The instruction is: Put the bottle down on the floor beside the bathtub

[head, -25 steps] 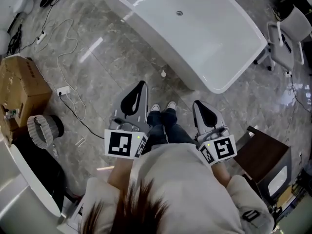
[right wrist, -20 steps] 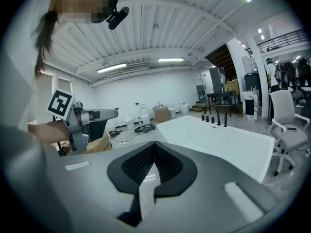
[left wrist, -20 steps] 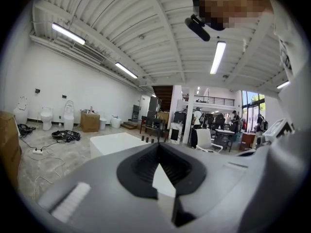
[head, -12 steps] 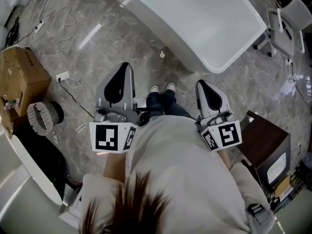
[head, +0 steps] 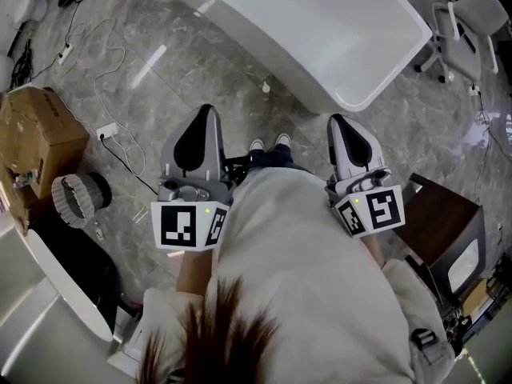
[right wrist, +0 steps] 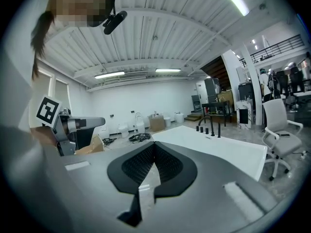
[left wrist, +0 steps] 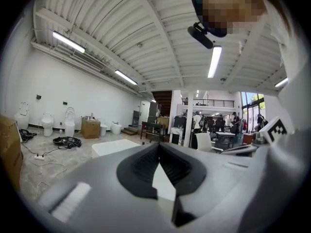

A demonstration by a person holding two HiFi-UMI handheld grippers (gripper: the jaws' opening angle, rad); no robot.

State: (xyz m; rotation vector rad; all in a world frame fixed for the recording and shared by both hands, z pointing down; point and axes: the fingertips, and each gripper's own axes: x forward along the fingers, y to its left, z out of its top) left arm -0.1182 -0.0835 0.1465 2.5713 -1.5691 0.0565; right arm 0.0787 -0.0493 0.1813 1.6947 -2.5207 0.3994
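A small white bottle [head: 266, 87] stands on the grey marble floor, close to the near side of the white bathtub [head: 344, 46]. My left gripper [head: 206, 112] is held at my waist, well short of the bottle, shut and empty. In the left gripper view its jaws [left wrist: 159, 145] meet at the tips with nothing between them. My right gripper [head: 340, 121] is on the other side of my body, also shut and empty, and its tips [right wrist: 154, 143] touch. The bathtub [right wrist: 214, 149] lies ahead of it; the bottle is hidden in both gripper views.
A cardboard box [head: 36, 138], a power strip with its cable [head: 106, 130] and a ribbed grey hose [head: 74, 195] lie at the left. A dark cabinet [head: 444, 230] stands at my right, a white chair [head: 464, 18] beyond the tub. My shoes [head: 268, 144] point at the tub.
Both grippers have risen and drawn back to my waist, away from the floor. The bottle has stayed beside the bathtub. The jaws stayed shut.
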